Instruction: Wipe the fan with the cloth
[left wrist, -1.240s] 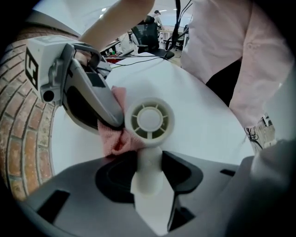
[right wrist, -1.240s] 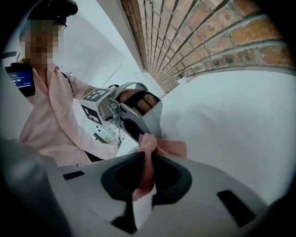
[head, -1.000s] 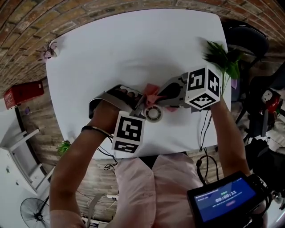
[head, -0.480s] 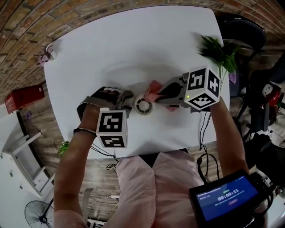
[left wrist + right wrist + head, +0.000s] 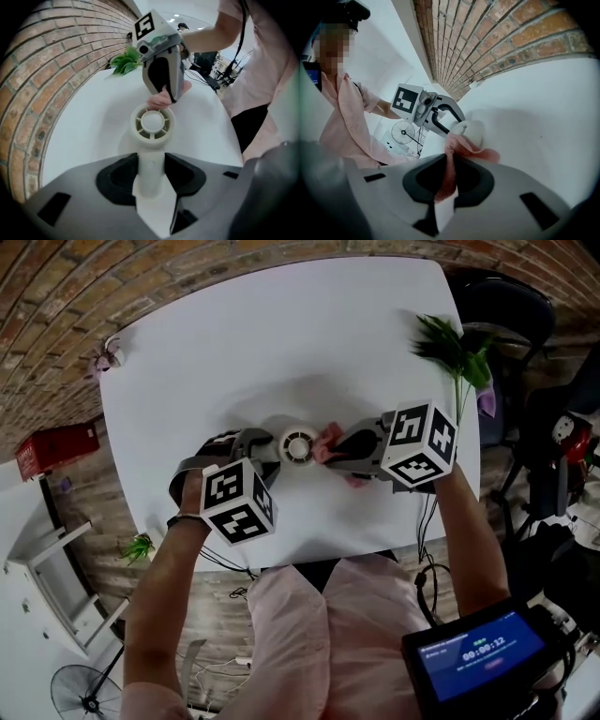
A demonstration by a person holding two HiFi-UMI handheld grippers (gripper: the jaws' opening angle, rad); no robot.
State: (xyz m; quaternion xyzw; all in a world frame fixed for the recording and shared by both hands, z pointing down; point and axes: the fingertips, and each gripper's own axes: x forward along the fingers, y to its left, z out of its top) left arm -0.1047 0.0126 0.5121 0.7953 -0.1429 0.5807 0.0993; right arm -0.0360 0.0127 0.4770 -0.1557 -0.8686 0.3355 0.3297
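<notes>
Head view looks steeply down on a white table (image 5: 281,343) set on a brick floor (image 5: 56,296), with 2 hand-held grippers meeting near the middle of the frame. The left gripper (image 5: 266,448) comes in from the lower left and the right gripper (image 5: 343,448) from the right, each carrying its marker cube. Between them sits the small white fan (image 5: 298,446), its round head facing up at the camera. The pink cloth (image 5: 327,439) is bunched just right of the head, against its rim. A green plant (image 5: 455,345) lies at the table's upper right edge, and a lit screen (image 5: 478,657) shows at the lower right. Left gripper view has the fan's handle running up between the 2 jaws, which are clamped on its sides. The slotted head stands just beyond the jaw tips above the table top. At the head's far rim the right gripper presses the cloth down onto it, and a brick wall fills the left of the frame. Right gripper view shows the jaws clenched together on a strip of the cloth. The rest of the cloth folds forward onto the fan's head at centre frame, with the left gripper just behind it and the person's pink sleeve (image 5: 344,117) at the left.
</notes>
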